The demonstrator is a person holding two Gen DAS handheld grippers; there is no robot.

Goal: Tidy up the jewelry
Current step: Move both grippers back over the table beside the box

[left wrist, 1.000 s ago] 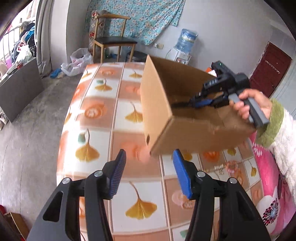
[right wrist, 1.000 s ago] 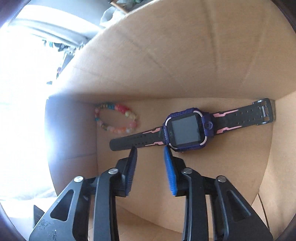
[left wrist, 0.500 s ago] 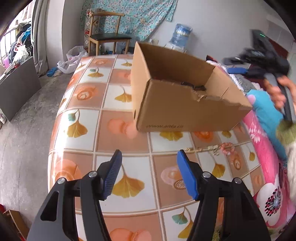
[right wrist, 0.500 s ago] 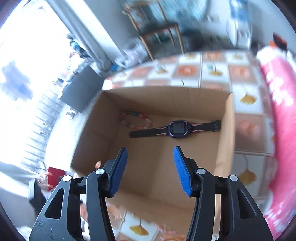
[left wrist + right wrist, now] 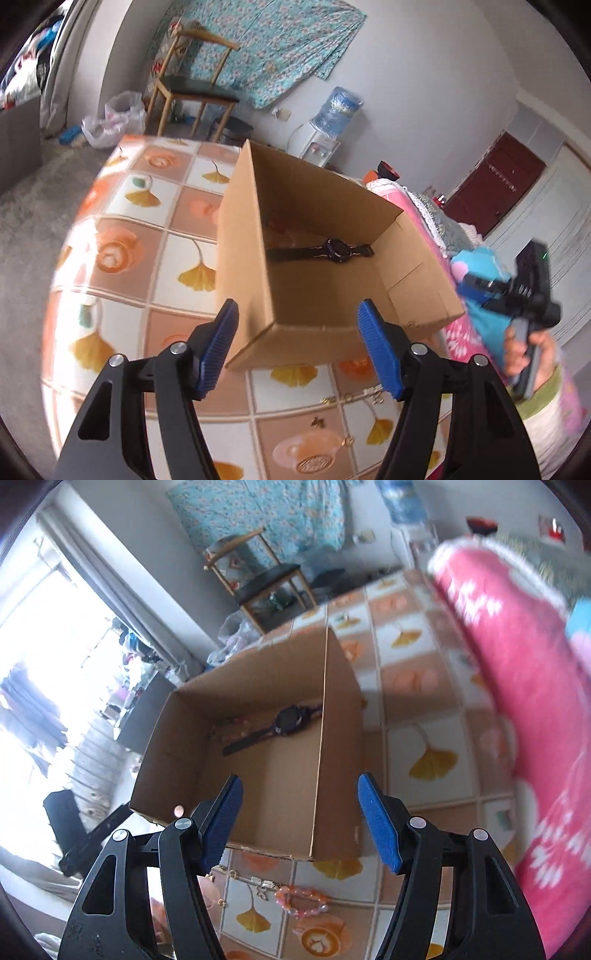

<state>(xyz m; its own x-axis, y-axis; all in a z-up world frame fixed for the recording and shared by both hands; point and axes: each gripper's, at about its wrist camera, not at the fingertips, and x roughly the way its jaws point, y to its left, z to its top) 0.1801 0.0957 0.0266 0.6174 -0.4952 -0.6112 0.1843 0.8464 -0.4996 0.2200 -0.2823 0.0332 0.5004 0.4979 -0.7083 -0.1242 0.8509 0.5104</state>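
An open cardboard box (image 5: 240, 266) (image 5: 336, 760) stands on the tiled table. A dark watch (image 5: 334, 251) (image 5: 284, 723) lies on its floor, with a beaded bracelet (image 5: 229, 723) dimly seen beside it. My left gripper (image 5: 299, 347) is open and empty, just in front of the box's near corner. My right gripper (image 5: 299, 823) is open and empty, above the box's near edge; it also shows in the left wrist view (image 5: 517, 291) to the right of the box. A pink bead bracelet (image 5: 301, 901) and a thin gold chain (image 5: 255, 880) (image 5: 354, 393) lie on the table in front of the box.
The table (image 5: 122, 236) has an orange and white ginkgo-leaf cloth. A pink floral quilt (image 5: 517, 686) lies along its right side. A wooden chair (image 5: 192, 81), plastic bags and a water dispenser (image 5: 328, 125) stand beyond the far end.
My right gripper has come up out of the box, opened wide and drawn back to the right. My left gripper has moved closer to the box. The watch stays on the box floor.
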